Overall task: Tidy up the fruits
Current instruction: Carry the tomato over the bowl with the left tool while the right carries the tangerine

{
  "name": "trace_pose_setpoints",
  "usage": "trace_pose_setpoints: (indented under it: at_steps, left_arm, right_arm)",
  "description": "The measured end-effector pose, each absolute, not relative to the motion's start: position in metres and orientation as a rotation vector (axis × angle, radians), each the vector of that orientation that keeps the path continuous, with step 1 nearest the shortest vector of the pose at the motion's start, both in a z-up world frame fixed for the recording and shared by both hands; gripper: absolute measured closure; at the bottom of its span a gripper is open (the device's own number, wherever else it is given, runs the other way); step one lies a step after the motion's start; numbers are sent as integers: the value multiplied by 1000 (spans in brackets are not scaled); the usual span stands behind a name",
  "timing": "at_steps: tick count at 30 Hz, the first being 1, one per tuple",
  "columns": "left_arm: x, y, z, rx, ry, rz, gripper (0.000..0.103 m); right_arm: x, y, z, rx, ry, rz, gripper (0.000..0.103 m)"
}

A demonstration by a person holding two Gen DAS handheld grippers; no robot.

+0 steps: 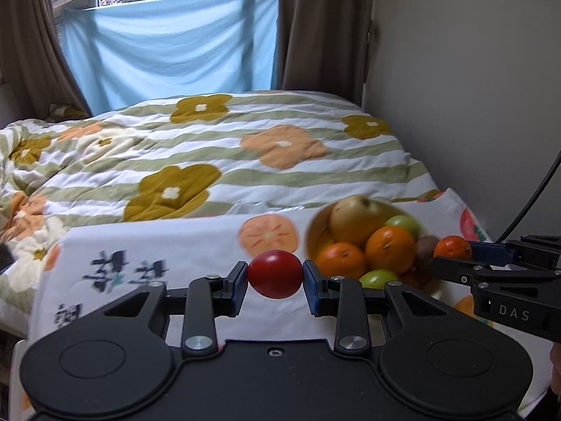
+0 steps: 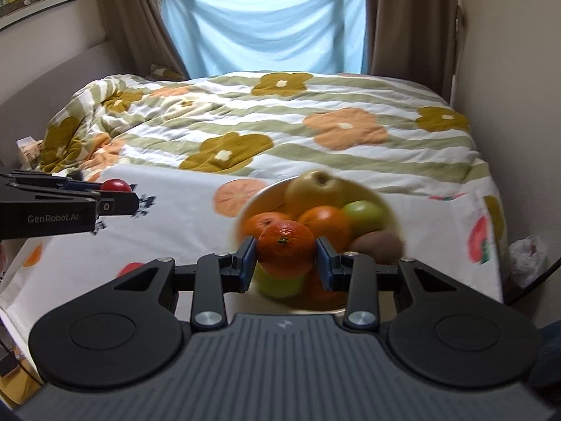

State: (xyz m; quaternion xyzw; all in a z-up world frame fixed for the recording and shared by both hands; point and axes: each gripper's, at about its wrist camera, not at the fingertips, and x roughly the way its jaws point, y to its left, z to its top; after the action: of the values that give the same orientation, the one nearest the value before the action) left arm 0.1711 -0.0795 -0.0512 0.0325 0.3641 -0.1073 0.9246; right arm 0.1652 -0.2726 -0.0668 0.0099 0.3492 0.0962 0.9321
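Note:
My left gripper [image 1: 275, 277] is shut on a red tomato [image 1: 275, 273] and holds it above the white fruit-print cloth [image 1: 157, 245], left of the bowl. It also shows at the left of the right wrist view [image 2: 117, 193]. My right gripper [image 2: 285, 258] is shut on a mandarin orange [image 2: 285, 247] and holds it over the near rim of the yellow fruit bowl [image 2: 263, 193]. The bowl holds a pear [image 2: 313, 187], oranges [image 2: 324, 222], green apples [image 2: 364, 214] and a kiwi [image 2: 378, 242]. In the left wrist view the right gripper [image 1: 452, 249] comes in from the right beside the bowl [image 1: 319, 224].
The cloth lies on a bed with a flowered striped duvet [image 1: 210, 154]. A wall [image 1: 473, 87] runs along the bed's right side. Brown curtains [image 2: 413, 17] and a blue sheet [image 2: 266, 21] hang at the window behind. A black cable [image 1: 529, 203] hangs at the right.

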Motion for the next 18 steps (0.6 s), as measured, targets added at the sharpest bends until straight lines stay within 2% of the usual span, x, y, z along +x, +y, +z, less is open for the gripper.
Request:
trace_pose_setpoints:
  at_steps: [7,18]
  left_arm:
    - [206,-128,-68,82,743,-233,66]
    - [265,-163,-110,102,813,-220,66]
  right_arm:
    - [203,-316,-74,21,714,160,52]
    - [253,-352,-97,48,717,148,52]
